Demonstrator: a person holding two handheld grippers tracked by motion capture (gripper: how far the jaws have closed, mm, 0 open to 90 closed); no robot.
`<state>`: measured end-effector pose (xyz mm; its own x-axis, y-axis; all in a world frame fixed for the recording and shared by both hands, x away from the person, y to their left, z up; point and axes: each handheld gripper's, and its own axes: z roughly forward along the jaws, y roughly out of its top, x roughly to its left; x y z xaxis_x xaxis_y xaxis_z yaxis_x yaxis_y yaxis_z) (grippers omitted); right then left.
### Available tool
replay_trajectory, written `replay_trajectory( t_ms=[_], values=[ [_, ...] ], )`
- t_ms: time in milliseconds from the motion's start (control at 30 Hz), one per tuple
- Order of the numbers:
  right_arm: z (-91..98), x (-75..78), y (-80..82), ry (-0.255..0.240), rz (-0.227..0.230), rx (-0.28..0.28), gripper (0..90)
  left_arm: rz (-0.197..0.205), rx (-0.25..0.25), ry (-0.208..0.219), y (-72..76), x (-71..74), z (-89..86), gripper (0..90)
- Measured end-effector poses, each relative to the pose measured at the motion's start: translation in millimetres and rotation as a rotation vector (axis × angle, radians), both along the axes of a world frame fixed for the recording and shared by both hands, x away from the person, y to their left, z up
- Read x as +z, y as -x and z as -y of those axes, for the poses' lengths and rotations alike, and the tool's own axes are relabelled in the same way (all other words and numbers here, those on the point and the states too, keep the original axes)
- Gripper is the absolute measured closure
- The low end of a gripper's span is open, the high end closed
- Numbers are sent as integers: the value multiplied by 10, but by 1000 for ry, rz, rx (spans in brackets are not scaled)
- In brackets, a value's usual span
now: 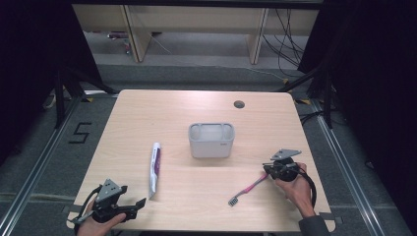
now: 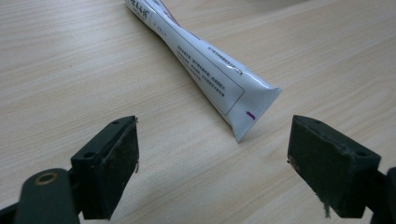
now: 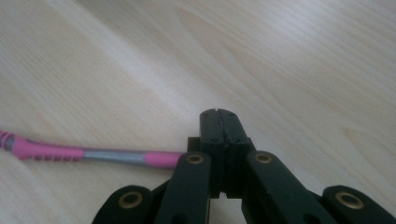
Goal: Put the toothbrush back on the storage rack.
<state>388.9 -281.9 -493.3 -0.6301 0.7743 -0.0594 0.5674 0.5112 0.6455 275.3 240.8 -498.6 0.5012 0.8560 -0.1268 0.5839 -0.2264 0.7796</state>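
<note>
Right gripper (image 3: 219, 112) fingers closed — beside toothbrush (image 3: 93, 154)

The table (image 1: 196, 196) has a pale wood-grain top, smooth with a soft sheen. The toothpaste tube (image 2: 210, 79) looks like glossy white plastic film, printed and crimped flat at its end. The toothbrush (image 3: 70, 154) has a pink, ribbed, rubbery-looking handle with a grey band, perhaps smooth plastic. The holder (image 1: 211, 145) seems matt grey plastic.
</note>
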Motion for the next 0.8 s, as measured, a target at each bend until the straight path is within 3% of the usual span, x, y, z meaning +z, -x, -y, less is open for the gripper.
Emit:
replay_trajectory(
  t_ms=[33, 67, 133, 233, 433, 467, 567, 600, 633, 700, 800],
  values=[
    [24, 42, 52, 18, -50, -10, 900, -2, -2, -2, -1, -1, 0, 160],
    [56, 35, 45, 27, -20, 15, 900, -2, -4, -3, 2, 3, 3, 160],
    [65, 30, 68, 23, -23, 6, 900, -1, -7, -8, 1, 6, 1, 160],
    [87, 10, 153, 2, -63, -23, 900, -1, -6, -5, -1, 3, 1, 161],
    [158, 34, 219, 12, -35, 9, 900, -1, -8, -6, -5, 2, 1, 160],
    [145, 28, 258, -10, -64, -17, 900, 0, -9, -8, -4, 4, 1, 160],
    [171, 31, 310, 2, -85, -6, 900, 1, -11, -10, -4, 6, 0, 160],
    [160, 21, 336, -25, -91, -27, 900, 1, -11, -11, -4, 5, 0, 160],
    [178, 33, 367, -6, -96, -13, 900, 1, -7, -9, -3, 8, 1, 160],
    [166, 23, 391, -34, -87, -22, 900, 1, -6, -9, -4, 8, 1, 160],
    [166, 35, 453, -17, -87, -2, 900, 1, -6, -2, -8, 1, 2, 160]
  ],
)
